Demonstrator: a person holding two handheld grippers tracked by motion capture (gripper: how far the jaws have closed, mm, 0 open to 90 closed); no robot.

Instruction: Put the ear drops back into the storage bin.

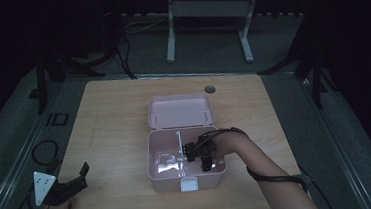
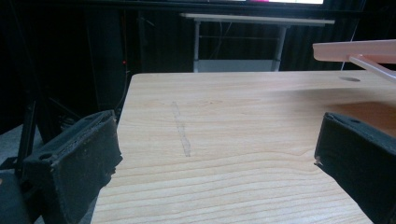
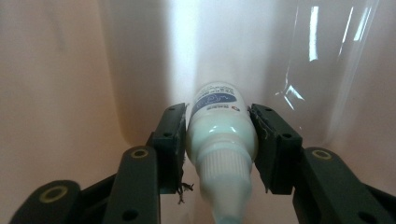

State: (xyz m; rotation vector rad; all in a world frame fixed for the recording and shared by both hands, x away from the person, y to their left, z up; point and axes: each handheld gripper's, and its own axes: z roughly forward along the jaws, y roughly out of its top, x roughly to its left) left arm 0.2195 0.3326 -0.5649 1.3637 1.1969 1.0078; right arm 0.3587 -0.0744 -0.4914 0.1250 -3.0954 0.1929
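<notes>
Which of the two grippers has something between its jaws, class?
The right gripper, down inside the pink box: its jaws clamp a small white bottle. The left gripper stands open over bare table.

Right gripper (image 1: 203,155) is boxed in down inside the pink box (image 1: 153,159): wall at three o'clock, white divider (image 1: 181,147) at nine, raised lid (image 1: 180,111) at twelve. Open tabletop (image 1: 116,140) spreads ahead of the left gripper (image 1: 79,179), toward two o'clock.
</notes>
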